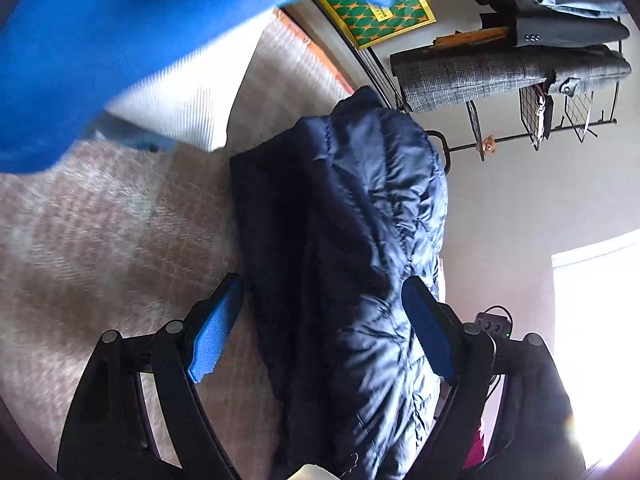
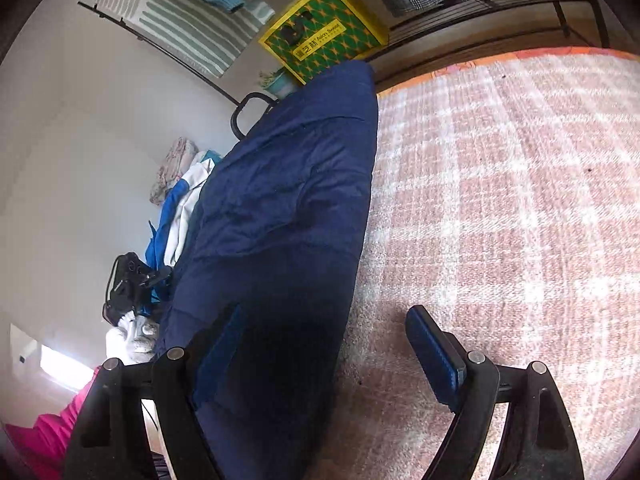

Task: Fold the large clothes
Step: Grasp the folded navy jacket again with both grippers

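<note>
Leftward, left gripper (image 1: 320,326) spread wide around the navy puffer jacket (image 1: 344,248), pads apart from it; rightward, right gripper (image 2: 328,354) likewise spread, jacket (image 2: 288,200) lying along the pink plaid blanket (image 2: 500,200).

A home bedroom or laundry corner, a pink-and-white checked blanket (image 2: 520,200) lying across the work surface, a black metal clothes rack (image 1: 560,128) holding folded grey garments at two o'clock, a striped towel (image 2: 188,28) hanging at eleven o'clock, plain white walls showing behind.
</note>
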`<action>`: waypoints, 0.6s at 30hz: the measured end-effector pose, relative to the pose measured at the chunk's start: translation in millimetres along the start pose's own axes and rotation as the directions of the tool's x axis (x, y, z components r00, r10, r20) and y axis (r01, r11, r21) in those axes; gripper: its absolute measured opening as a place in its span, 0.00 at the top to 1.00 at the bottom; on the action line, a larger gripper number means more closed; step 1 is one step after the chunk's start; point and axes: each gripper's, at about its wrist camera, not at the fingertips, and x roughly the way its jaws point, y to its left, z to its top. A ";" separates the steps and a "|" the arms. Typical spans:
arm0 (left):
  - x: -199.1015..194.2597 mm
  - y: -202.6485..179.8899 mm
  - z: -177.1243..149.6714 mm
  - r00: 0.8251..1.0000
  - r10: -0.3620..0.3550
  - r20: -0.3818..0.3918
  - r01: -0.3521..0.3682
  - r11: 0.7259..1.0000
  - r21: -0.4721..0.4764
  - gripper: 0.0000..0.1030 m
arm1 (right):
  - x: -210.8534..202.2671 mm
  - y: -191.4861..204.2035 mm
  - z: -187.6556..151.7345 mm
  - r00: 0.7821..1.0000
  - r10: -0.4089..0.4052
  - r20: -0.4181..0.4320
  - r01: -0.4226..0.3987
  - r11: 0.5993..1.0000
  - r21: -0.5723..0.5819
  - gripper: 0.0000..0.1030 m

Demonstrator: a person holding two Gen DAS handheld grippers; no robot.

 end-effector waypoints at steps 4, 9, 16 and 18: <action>11.4 -4.2 5.4 0.999 -0.032 0.019 0.031 0.999 0.023 0.23 | 15.1 -0.2 -1.2 0.999 0.035 -0.009 -0.035 0.999 0.009 0.17; 21.4 -5.6 11.6 0.999 -0.033 0.006 0.033 0.999 0.018 0.42 | 26.6 1.1 5.0 0.995 0.104 -0.004 -0.104 0.994 0.034 0.30; 27.1 -19.3 9.1 0.998 0.060 0.027 -0.062 0.993 0.100 0.69 | 59.0 20.5 12.4 0.996 0.077 -0.035 -0.077 0.997 0.002 0.51; 24.7 -30.0 5.4 0.995 0.093 0.048 -0.099 0.983 0.155 0.74 | 55.7 21.1 11.7 0.997 0.061 -0.037 -0.061 0.998 -0.007 0.60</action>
